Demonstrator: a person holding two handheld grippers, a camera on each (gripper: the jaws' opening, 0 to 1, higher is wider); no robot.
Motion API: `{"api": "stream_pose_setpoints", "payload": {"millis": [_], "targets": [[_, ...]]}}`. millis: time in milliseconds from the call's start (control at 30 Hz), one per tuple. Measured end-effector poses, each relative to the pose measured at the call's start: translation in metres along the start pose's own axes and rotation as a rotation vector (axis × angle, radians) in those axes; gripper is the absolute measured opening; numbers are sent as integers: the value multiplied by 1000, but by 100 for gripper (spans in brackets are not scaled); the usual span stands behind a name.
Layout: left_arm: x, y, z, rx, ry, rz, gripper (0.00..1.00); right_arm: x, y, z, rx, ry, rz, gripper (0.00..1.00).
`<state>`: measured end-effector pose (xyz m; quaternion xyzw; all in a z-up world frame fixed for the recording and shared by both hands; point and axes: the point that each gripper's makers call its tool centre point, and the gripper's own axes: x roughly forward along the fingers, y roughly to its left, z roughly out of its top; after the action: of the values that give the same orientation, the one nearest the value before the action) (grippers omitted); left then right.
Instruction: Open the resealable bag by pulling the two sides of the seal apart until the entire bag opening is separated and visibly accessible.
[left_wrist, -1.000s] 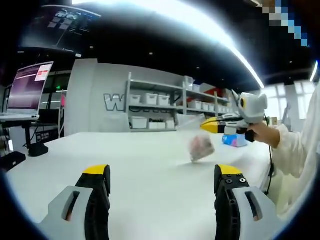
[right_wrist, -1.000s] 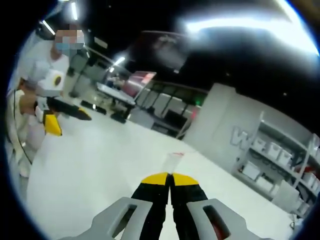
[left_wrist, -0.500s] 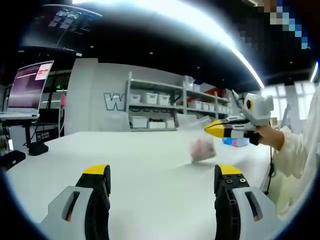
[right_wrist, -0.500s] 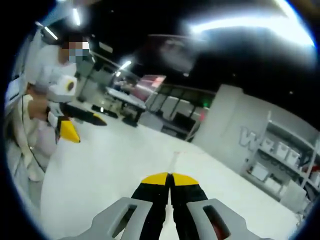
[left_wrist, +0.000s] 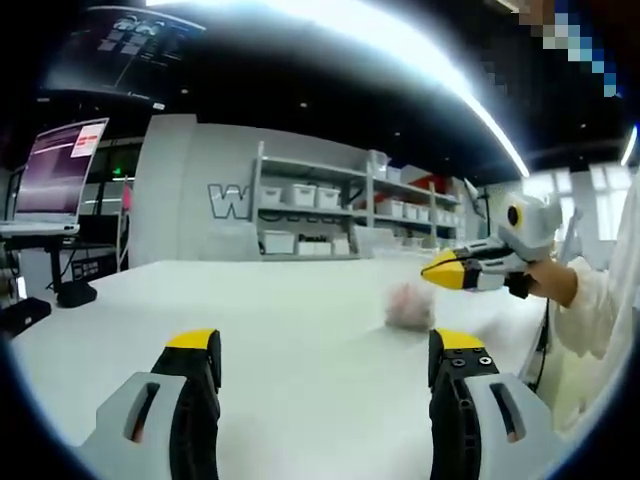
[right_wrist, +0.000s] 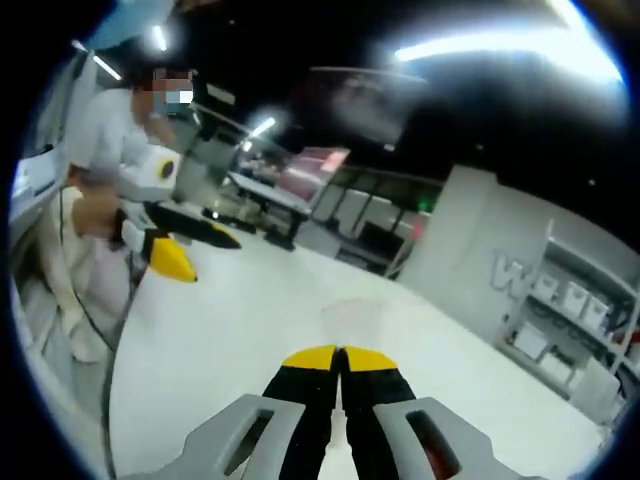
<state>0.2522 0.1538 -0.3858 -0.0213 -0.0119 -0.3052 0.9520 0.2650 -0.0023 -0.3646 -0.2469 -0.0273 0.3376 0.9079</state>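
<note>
Two tongs: left tongs (left_wrist: 318, 350) wide, right tongs (right_wrist: 340, 356) pinching one clear bag (right_wrist: 352, 318) over table (left_wrist: 290, 330).

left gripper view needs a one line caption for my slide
Open left gripper above a white table, while the shut right gripper holds the clear resealable bag aloft near shelving.

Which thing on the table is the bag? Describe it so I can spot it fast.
On the white table, look beyond the open left tongs, toward the right side. The bag hangs below the shut right tongs: clear film with something pinkish inside.
</note>
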Motion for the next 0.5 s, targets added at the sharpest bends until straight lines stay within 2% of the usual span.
{"api": "stream_pose_setpoints", "payload": {"millis": [333,500], "targets": [[0,-2,-1,-4,4,-6,83,-1,16,-3,17,1,35,0],[0,-4,-5,-19,13,-21,83,-4,31,-11,34,22,66,0]]}}
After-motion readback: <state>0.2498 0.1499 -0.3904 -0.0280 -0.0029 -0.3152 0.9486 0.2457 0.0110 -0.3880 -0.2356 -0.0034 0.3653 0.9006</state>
